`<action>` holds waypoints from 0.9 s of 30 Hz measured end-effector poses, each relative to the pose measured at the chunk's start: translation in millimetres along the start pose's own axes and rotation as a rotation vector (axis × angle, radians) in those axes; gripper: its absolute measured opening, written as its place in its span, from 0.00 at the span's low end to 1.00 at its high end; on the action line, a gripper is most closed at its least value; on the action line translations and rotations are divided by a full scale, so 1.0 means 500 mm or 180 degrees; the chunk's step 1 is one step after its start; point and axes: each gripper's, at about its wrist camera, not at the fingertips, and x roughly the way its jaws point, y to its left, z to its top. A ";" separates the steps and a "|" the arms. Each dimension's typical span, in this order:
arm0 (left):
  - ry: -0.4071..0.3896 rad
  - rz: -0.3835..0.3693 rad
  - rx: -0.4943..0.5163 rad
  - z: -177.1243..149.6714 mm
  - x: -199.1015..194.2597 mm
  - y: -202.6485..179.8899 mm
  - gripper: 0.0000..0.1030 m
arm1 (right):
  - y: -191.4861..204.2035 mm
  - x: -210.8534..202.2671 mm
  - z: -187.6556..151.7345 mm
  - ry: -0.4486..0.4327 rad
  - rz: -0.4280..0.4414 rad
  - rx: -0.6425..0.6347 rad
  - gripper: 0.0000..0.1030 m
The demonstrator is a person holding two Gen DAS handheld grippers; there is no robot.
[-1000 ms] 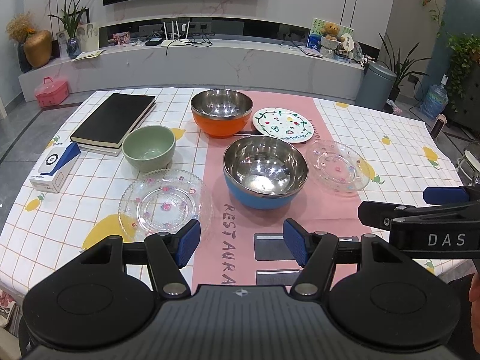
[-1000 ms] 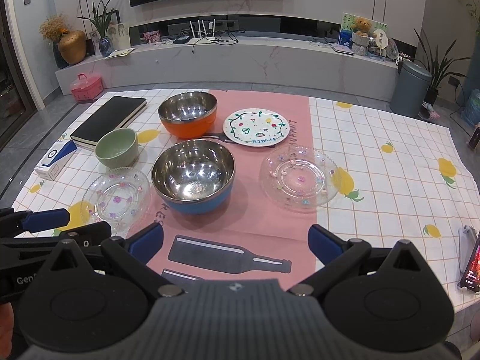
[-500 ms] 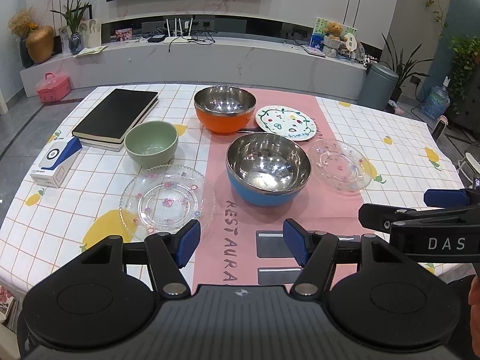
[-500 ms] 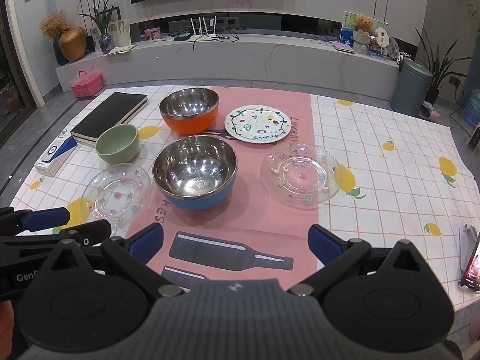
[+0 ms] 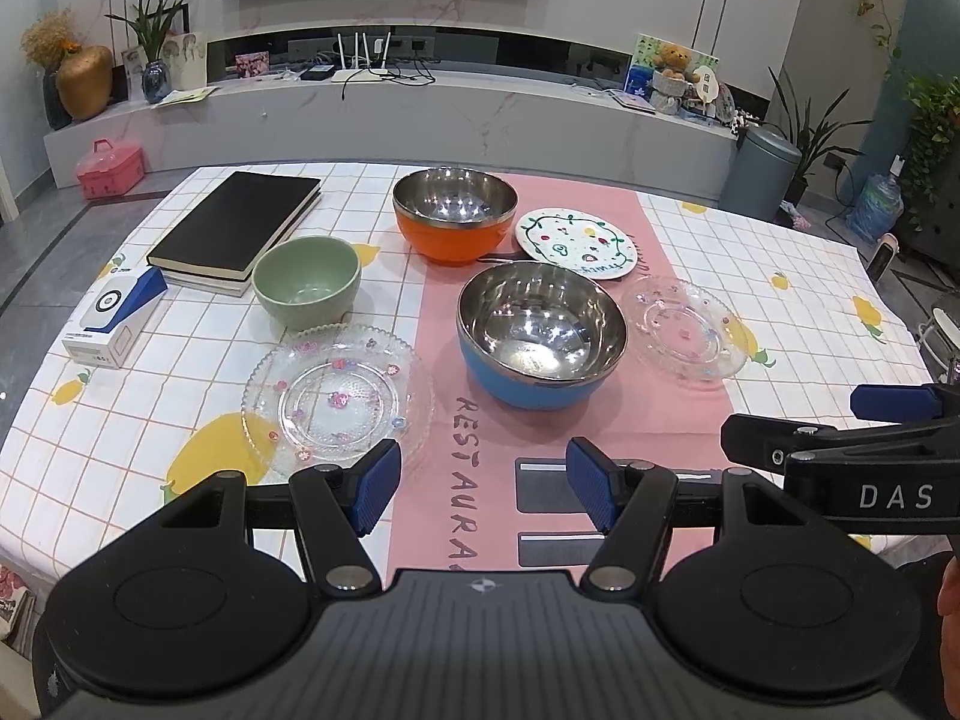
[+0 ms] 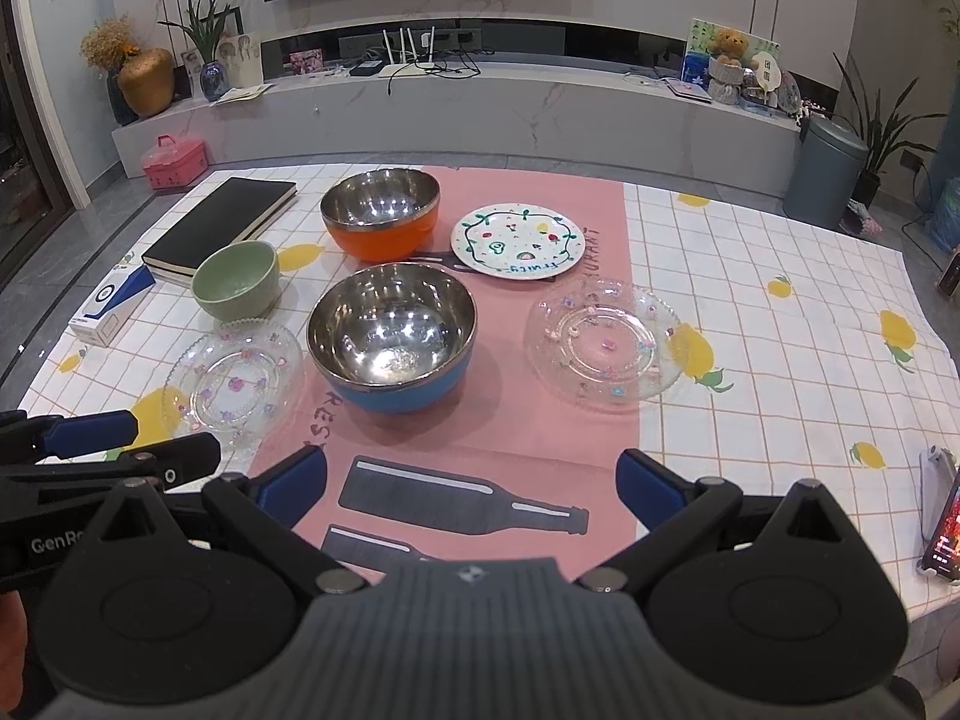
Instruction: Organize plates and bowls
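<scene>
On the table stand a blue steel-lined bowl (image 5: 540, 336) (image 6: 393, 336), an orange steel-lined bowl (image 5: 454, 213) (image 6: 380, 213) behind it and a green bowl (image 5: 307, 282) (image 6: 236, 280) to the left. Two clear glass plates lie flat, one at the left (image 5: 337, 399) (image 6: 235, 381) and one at the right (image 5: 684, 327) (image 6: 603, 348). A white painted plate (image 5: 575, 243) (image 6: 518, 241) sits at the back. My left gripper (image 5: 480, 480) hovers open near the table's front edge, just right of the left glass plate. My right gripper (image 6: 471, 489) is open and holds nothing.
A black book (image 5: 237, 231) and a small white-and-blue box (image 5: 114, 315) lie at the table's left. A phone (image 6: 945, 531) rests at the right edge. The pink runner (image 6: 480, 450) in front of the bowls is bare. Beyond the table runs a long marble bench (image 5: 420, 114).
Both views have crept slightly forward and up over the table. The dishes have not moved and both grippers stay open.
</scene>
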 end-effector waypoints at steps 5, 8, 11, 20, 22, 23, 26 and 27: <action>-0.0005 -0.0014 -0.0008 -0.001 0.001 0.003 0.73 | 0.000 -0.001 0.000 0.0007 -0.0011 -0.0002 0.97; -0.0004 -0.0017 -0.0012 -0.001 0.000 0.002 0.73 | 0.000 -0.001 0.000 0.0007 -0.0014 -0.0008 0.97; 0.0004 -0.0023 -0.0016 -0.001 0.000 0.002 0.73 | 0.000 -0.001 0.000 0.0013 -0.0010 -0.0013 0.97; 0.0027 -0.0089 -0.0110 -0.004 0.001 0.008 0.73 | 0.005 0.000 -0.004 0.0084 0.0059 -0.0026 0.97; -0.0010 -0.0070 -0.0164 -0.007 -0.002 0.012 0.73 | 0.002 0.003 -0.006 0.0109 0.0034 0.0017 0.97; -0.0023 -0.0069 -0.0174 -0.007 -0.003 0.013 0.73 | 0.000 0.004 -0.008 0.0100 0.0033 0.0035 0.97; -0.0058 -0.0159 -0.0237 -0.002 -0.002 0.020 0.73 | -0.006 0.002 -0.016 0.0025 0.0008 0.0079 0.97; -0.0057 -0.0224 -0.0301 0.001 0.000 0.025 0.73 | -0.006 0.002 -0.019 -0.0014 -0.0007 0.0077 0.97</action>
